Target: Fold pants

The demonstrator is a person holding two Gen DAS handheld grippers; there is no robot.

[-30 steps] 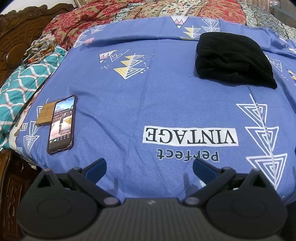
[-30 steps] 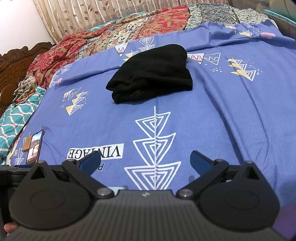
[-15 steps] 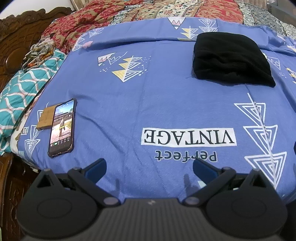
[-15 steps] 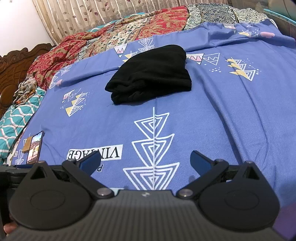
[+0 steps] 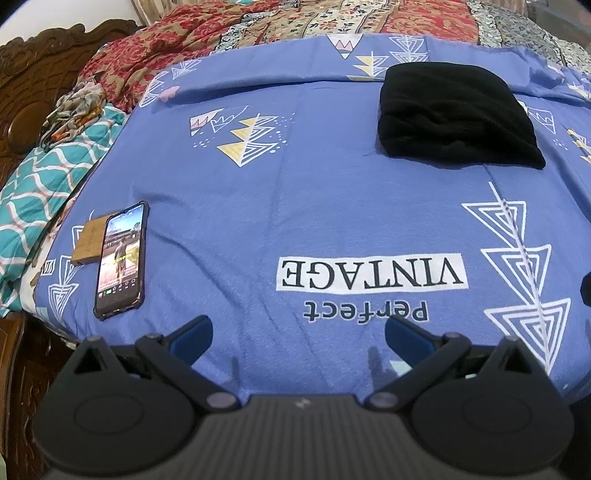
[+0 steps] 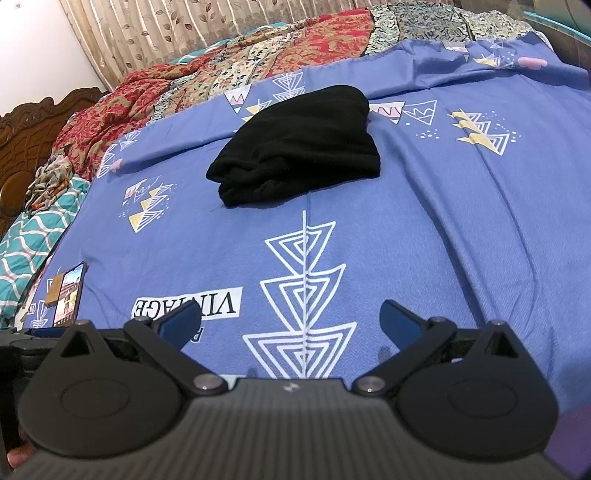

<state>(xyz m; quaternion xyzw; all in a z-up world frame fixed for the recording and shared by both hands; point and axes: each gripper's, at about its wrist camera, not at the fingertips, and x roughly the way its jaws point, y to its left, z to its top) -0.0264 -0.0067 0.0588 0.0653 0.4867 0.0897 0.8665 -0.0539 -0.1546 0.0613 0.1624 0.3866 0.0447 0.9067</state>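
Pants: the black pants (image 5: 454, 118) lie in a compact, layered bundle on the far half of the blue bedsheet (image 5: 295, 206), close to where the red patterned quilt (image 5: 207, 33) begins; the near edge shows several stacked folds.
Left gripper: the left gripper (image 5: 297, 334) hangs over the near edge of the bed, jaws spread wide, nothing between them, well apart from the bundle.
Right gripper: the right gripper (image 6: 291, 319) is likewise spread wide and empty, low over the white triangle print, with the pants (image 6: 299, 147) well ahead of it.
Change: over the last second almost nothing has moved; the bundle keeps its shape and place, and both views have only drifted slightly, the left one nudging a little nearer the bed.
Meaning for the task: by the look of it the folding is done or nearly so, and both tools have let go and are backing off rather than reaching in.
Other things: a phone (image 5: 120, 264) with its screen lit rests beside a small wooden block (image 5: 86, 242) near the left edge, far from the pants and out of the way.
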